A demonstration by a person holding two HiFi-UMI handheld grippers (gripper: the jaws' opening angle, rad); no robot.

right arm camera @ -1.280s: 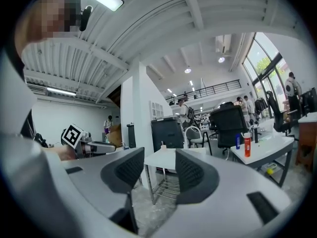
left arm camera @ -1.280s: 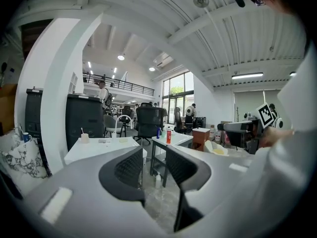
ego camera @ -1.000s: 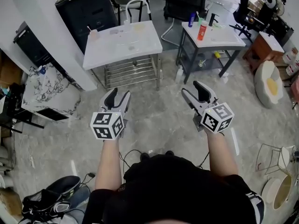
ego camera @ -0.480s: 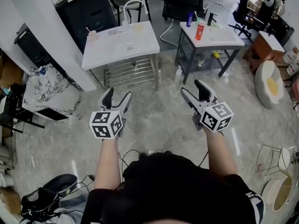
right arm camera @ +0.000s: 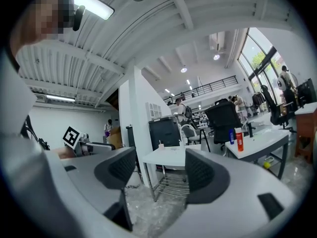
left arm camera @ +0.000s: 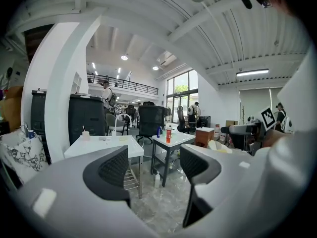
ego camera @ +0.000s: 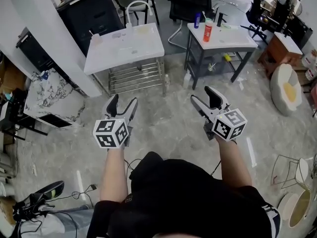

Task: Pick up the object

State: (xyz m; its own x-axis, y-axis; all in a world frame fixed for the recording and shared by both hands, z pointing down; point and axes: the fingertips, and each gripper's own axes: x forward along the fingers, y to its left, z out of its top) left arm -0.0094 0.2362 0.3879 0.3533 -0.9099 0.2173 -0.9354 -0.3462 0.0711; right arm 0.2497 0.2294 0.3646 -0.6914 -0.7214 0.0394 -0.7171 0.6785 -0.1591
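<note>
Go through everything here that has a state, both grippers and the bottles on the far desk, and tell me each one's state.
left gripper: open, empty
right gripper: open, empty
red bottle: upright on the desk
blue bottle: upright on the desk

Bright and evenly lit, from a ceiling tube (right arm camera: 94,4) and tall windows (left arm camera: 181,86). Only faint, soft shadows on the grey floor (ego camera: 168,133). Mild glare off the white table (ego camera: 124,46). Strongly curved toward the edges in both gripper views, with black corners. Soft and out of focus close up on the left gripper (left arm camera: 154,165) and right gripper (right arm camera: 159,168); sharper farther off.
</note>
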